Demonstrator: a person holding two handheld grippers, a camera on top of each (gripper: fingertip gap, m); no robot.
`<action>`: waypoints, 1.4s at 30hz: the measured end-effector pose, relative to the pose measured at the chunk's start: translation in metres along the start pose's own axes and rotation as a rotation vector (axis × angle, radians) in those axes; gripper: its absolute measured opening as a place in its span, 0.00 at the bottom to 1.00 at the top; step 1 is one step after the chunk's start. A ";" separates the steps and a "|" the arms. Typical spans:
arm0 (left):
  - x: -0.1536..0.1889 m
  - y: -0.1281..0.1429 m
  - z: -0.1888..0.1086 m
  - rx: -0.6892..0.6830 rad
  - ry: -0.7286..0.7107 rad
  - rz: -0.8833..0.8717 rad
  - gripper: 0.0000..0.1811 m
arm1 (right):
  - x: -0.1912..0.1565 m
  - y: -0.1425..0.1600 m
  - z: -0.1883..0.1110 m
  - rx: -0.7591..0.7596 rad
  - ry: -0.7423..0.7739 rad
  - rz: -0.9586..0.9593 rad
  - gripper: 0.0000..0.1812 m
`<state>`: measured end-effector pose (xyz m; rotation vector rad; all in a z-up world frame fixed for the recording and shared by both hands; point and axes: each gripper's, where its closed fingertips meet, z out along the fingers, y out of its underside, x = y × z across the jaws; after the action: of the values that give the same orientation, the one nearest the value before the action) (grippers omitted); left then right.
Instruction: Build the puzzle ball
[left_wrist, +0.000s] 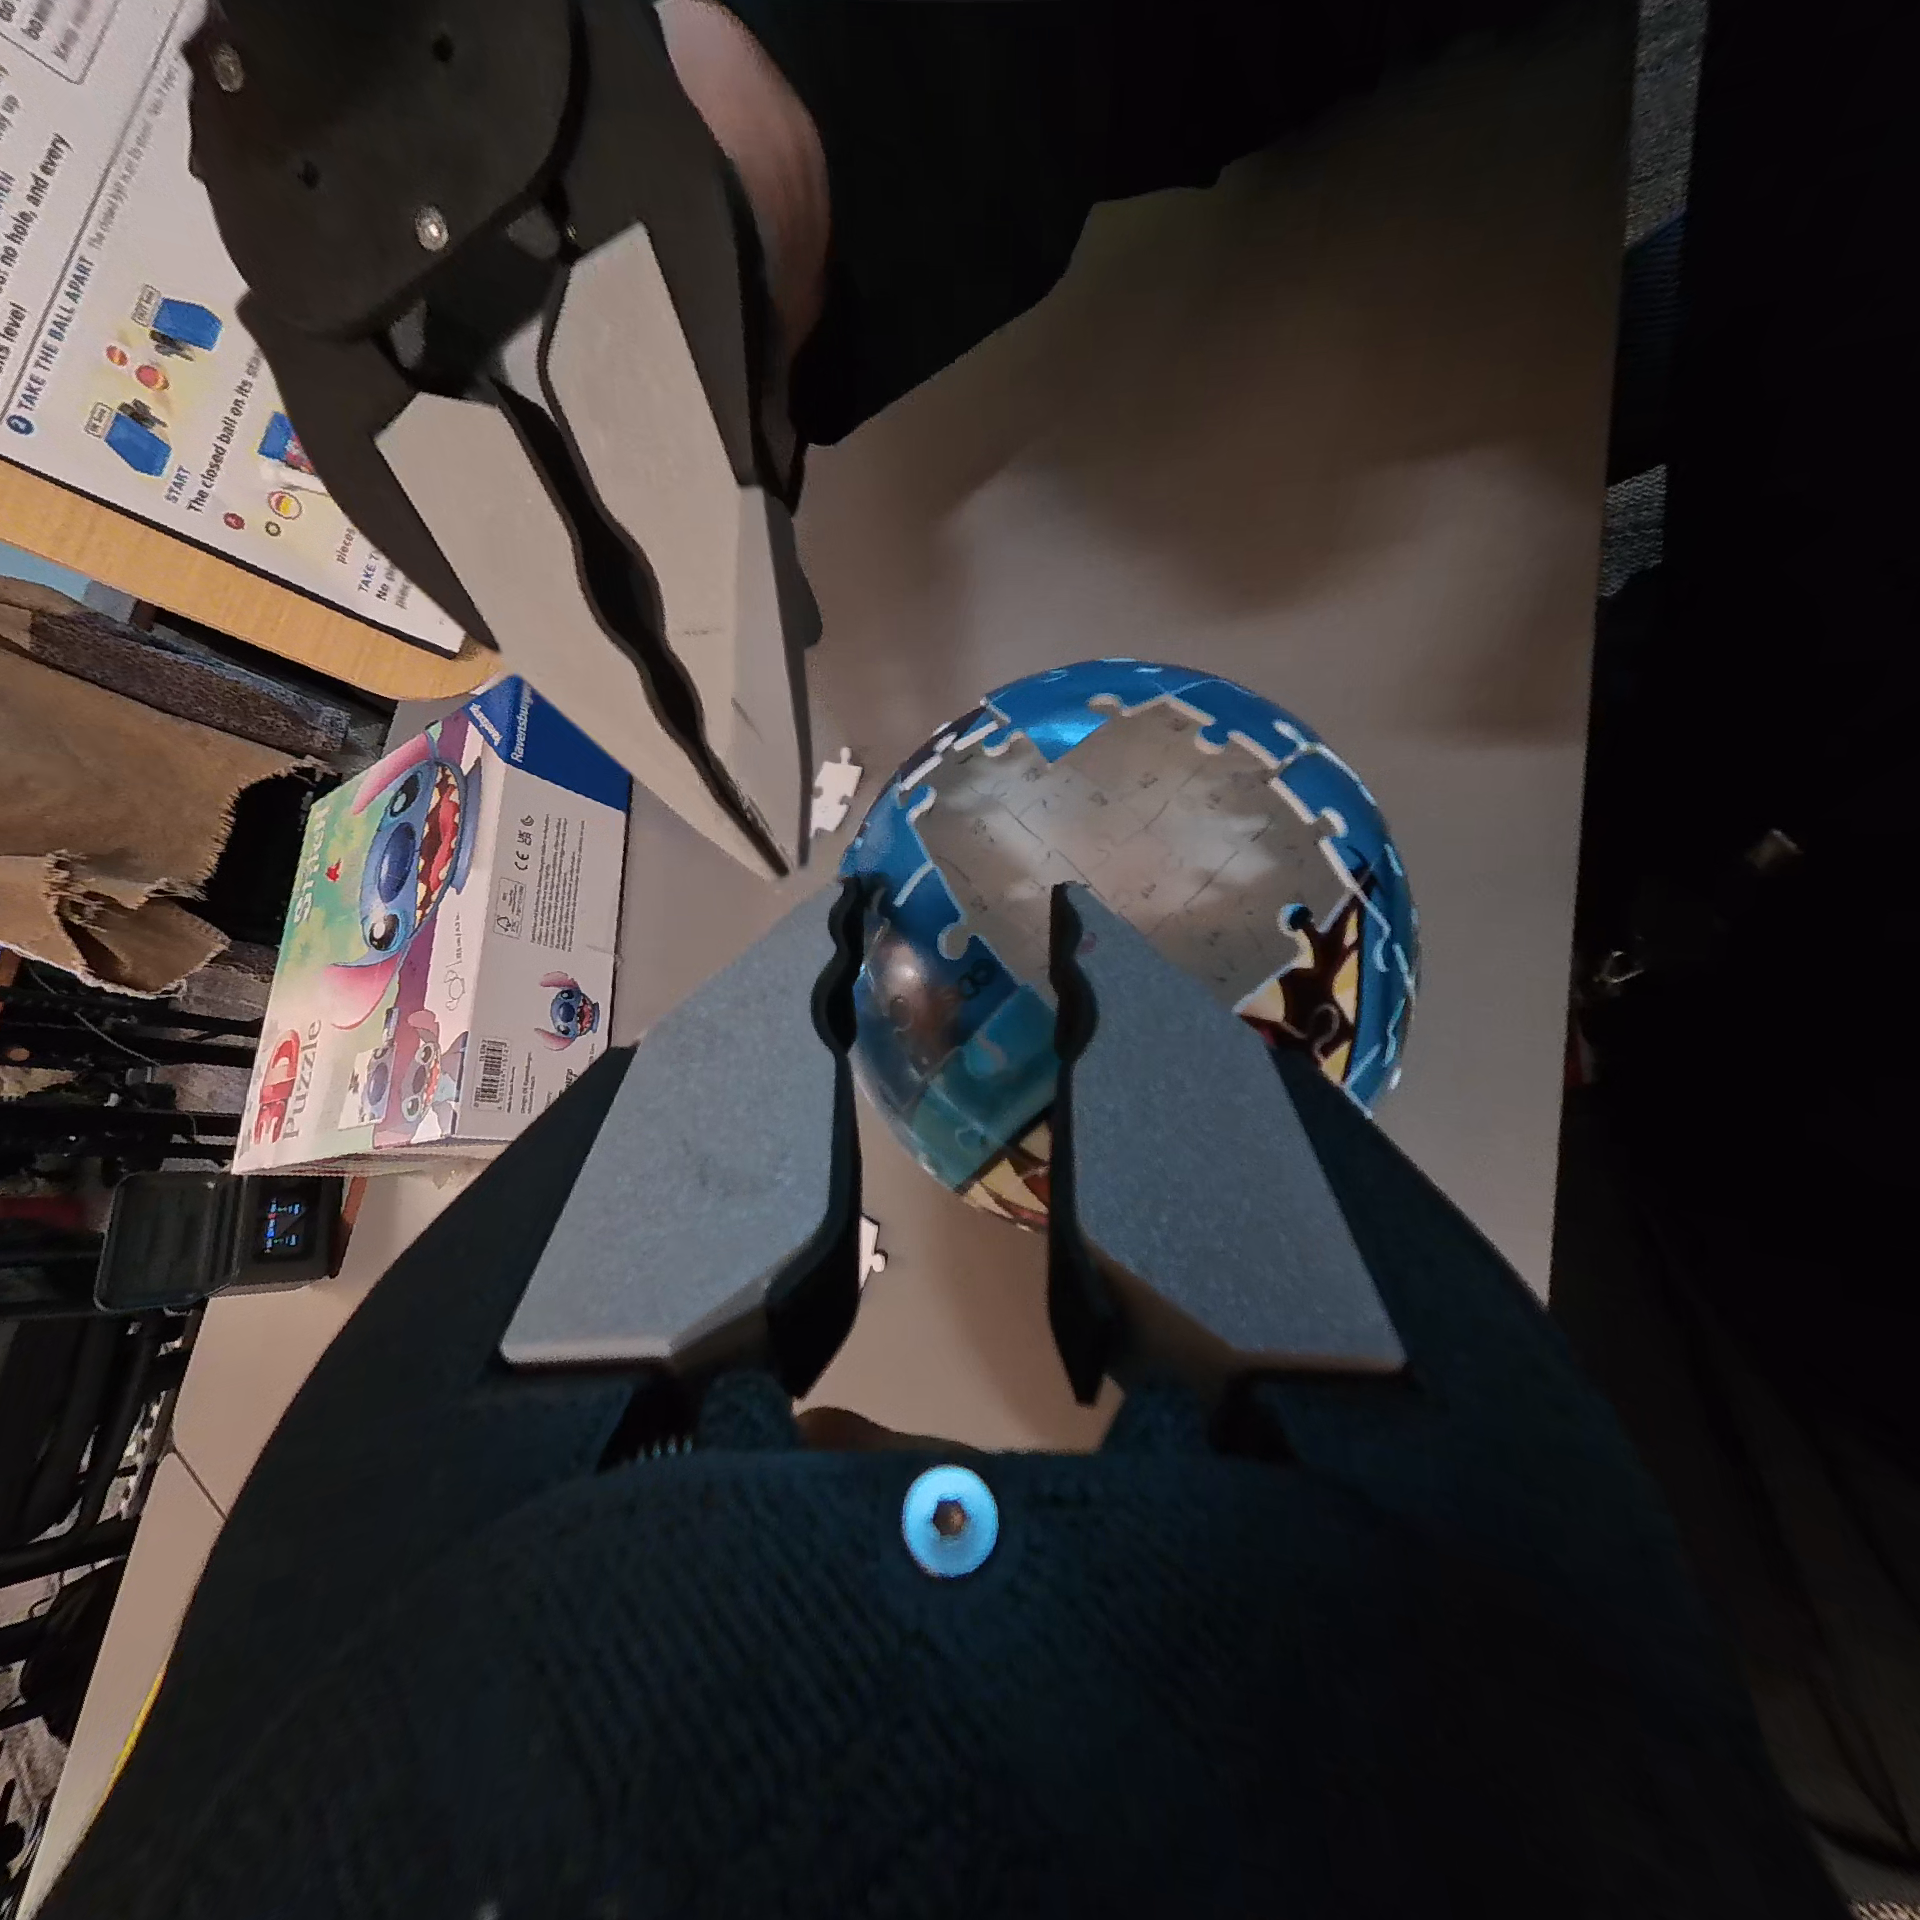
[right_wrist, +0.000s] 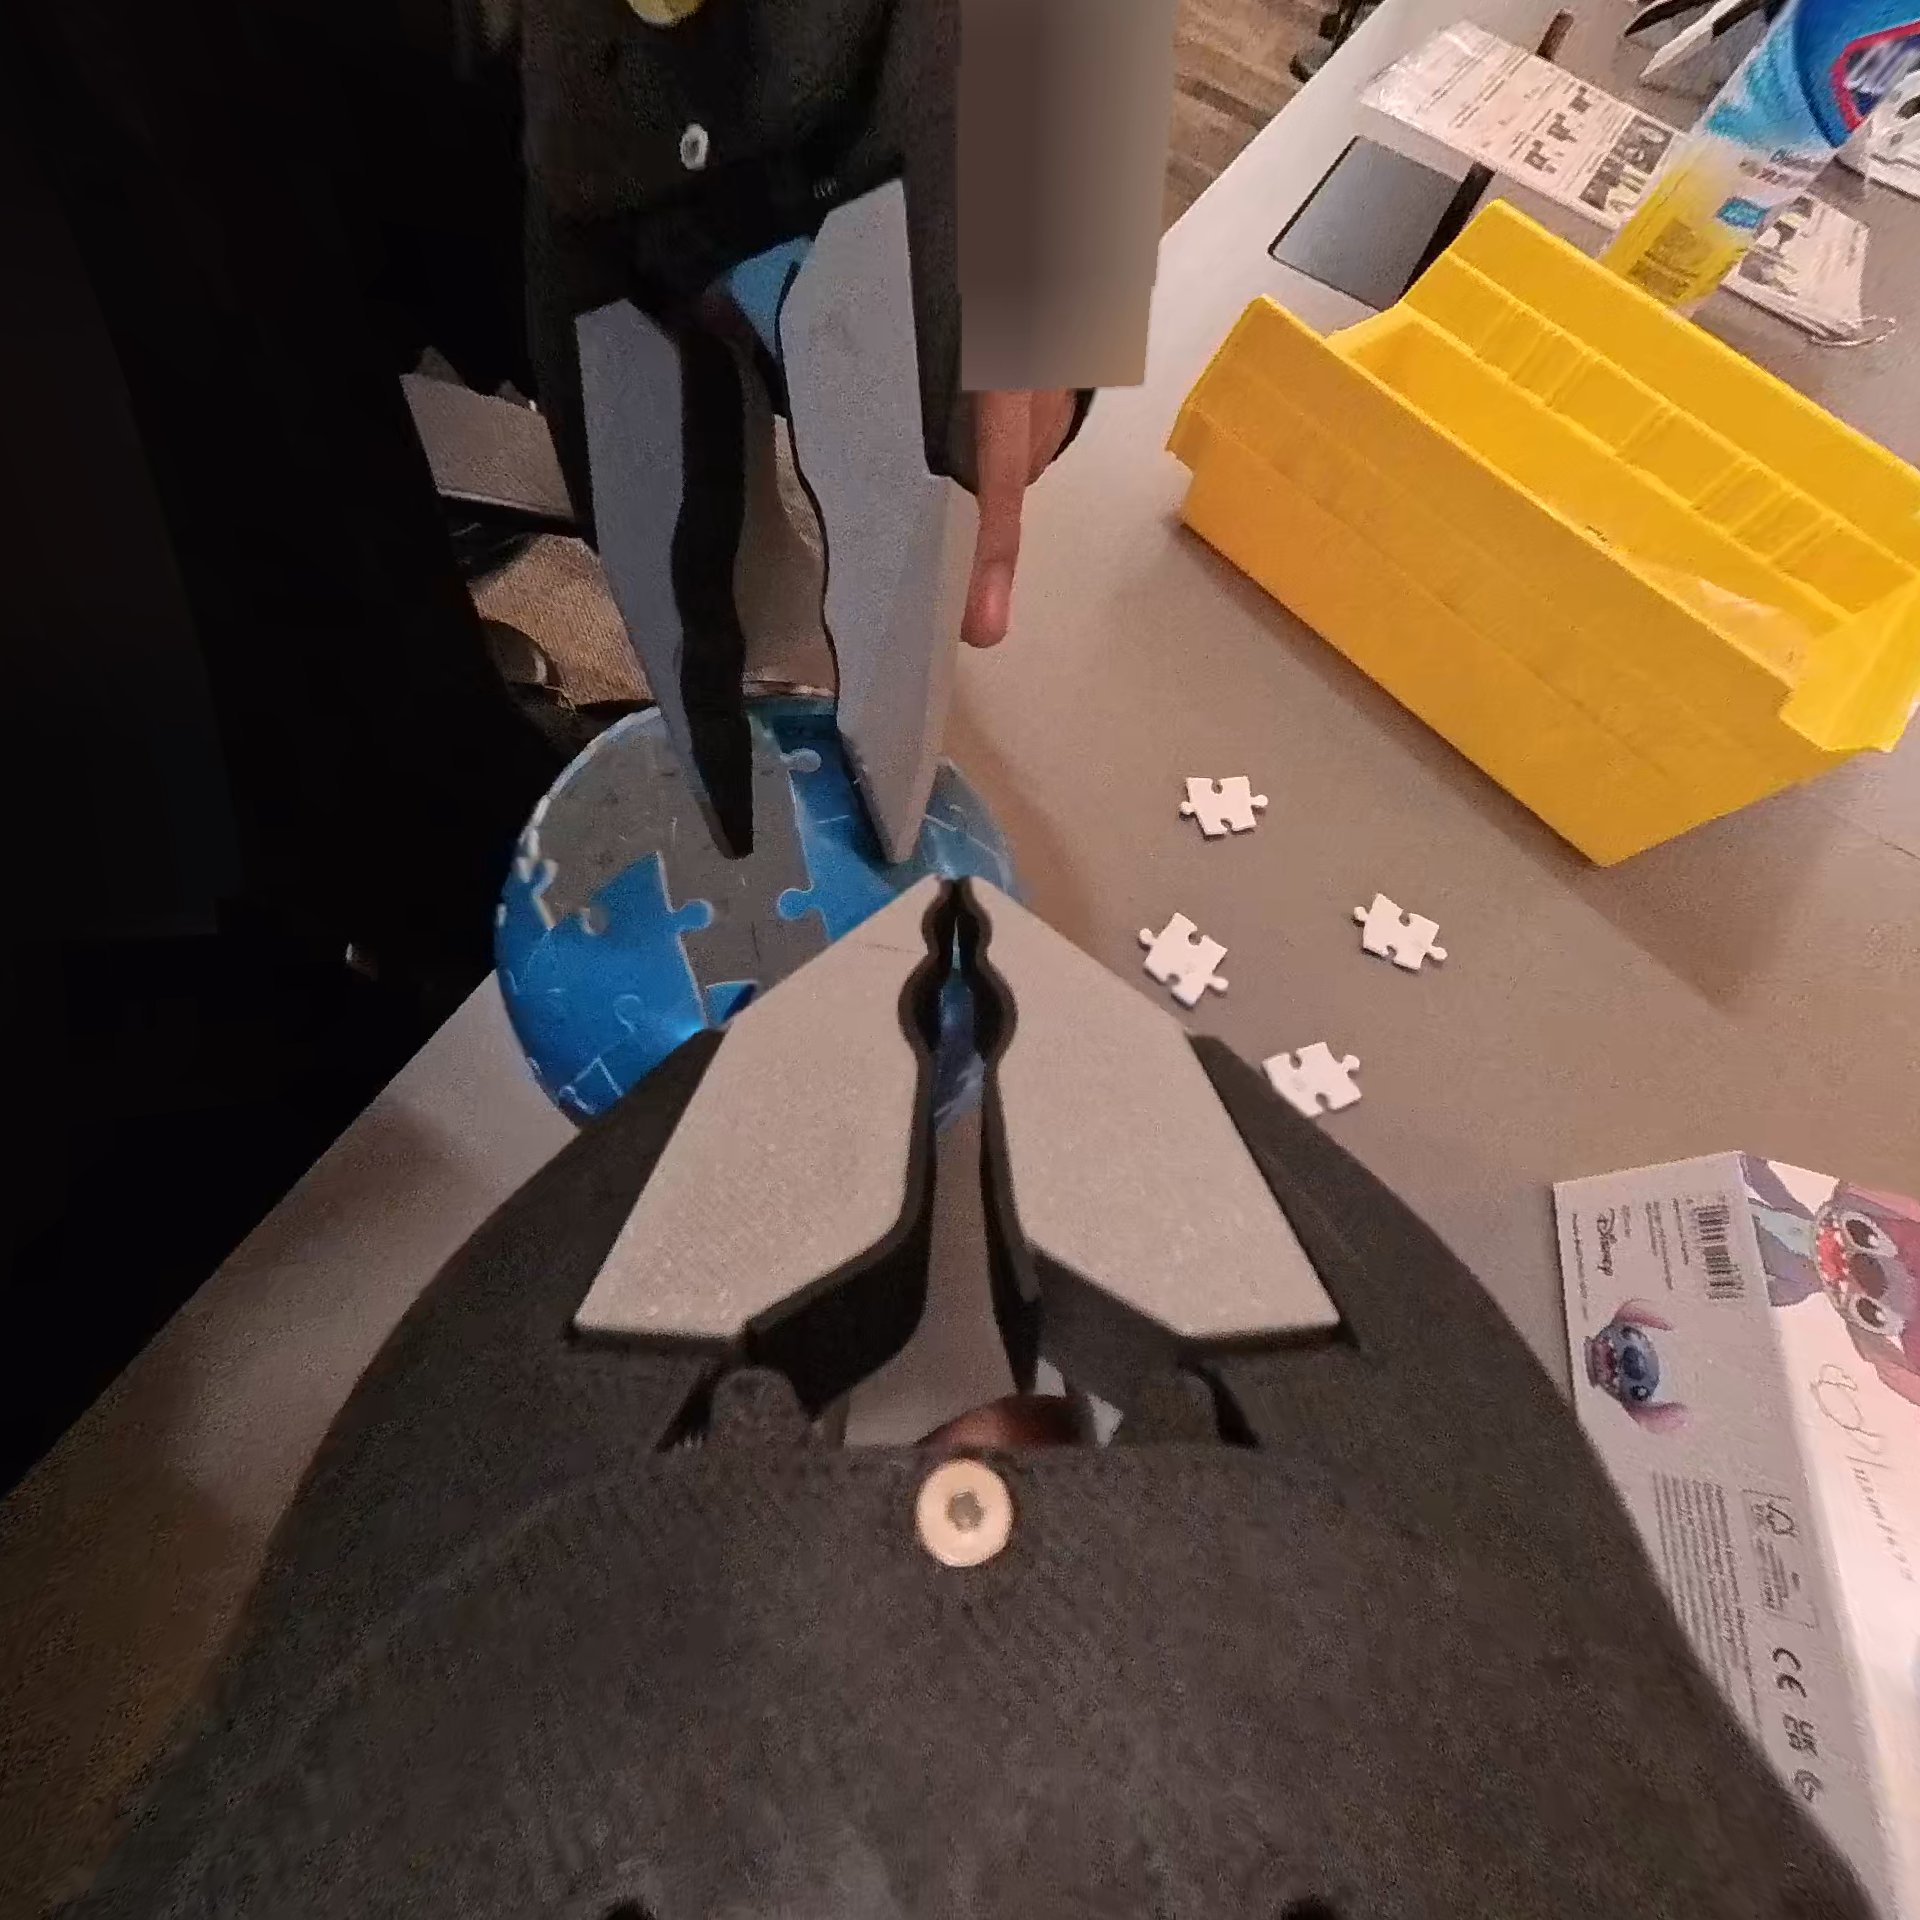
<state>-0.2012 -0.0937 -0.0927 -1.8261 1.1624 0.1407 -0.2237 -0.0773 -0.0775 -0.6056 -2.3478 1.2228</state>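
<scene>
Hovering over the puzzle ball (left_wrist: 1132, 883), left claw (left_wrist: 951, 904) parted, right claw (right_wrist: 957, 889) closed, printed puzzle box (left_wrist: 436, 935) nearby.

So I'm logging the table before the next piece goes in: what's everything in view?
ball: one, blue, partly built with a grey gap on top, at the table edge
loose pieces: four in the right view, white side up, between ball and bin
bin: one, yellow, far side of the table
puzzle box: one, white and blue, beside the ball
instruction sheet: one, white, on a wooden surface
table: one, grey
left gripper: open, fingers over the ball
right gripper: shut, at the ball; whether it holds a piece is unclear
</scene>
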 end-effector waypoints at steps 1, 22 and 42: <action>0.000 0.000 0.000 0.000 -0.001 0.000 0.18 | -0.001 -0.002 -0.003 0.011 -0.009 0.002 0.00; 0.000 -0.001 0.001 0.001 0.001 0.002 0.18 | -0.009 0.006 -0.006 -0.031 -0.022 -0.054 0.00; 0.002 -0.006 0.003 -0.008 -0.010 0.056 0.17 | -0.012 0.002 -0.021 -0.031 0.173 0.012 0.00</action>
<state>-0.1943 -0.0920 -0.0915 -1.7981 1.2079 0.1870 -0.2019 -0.0697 -0.0703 -0.7072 -2.2253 1.0944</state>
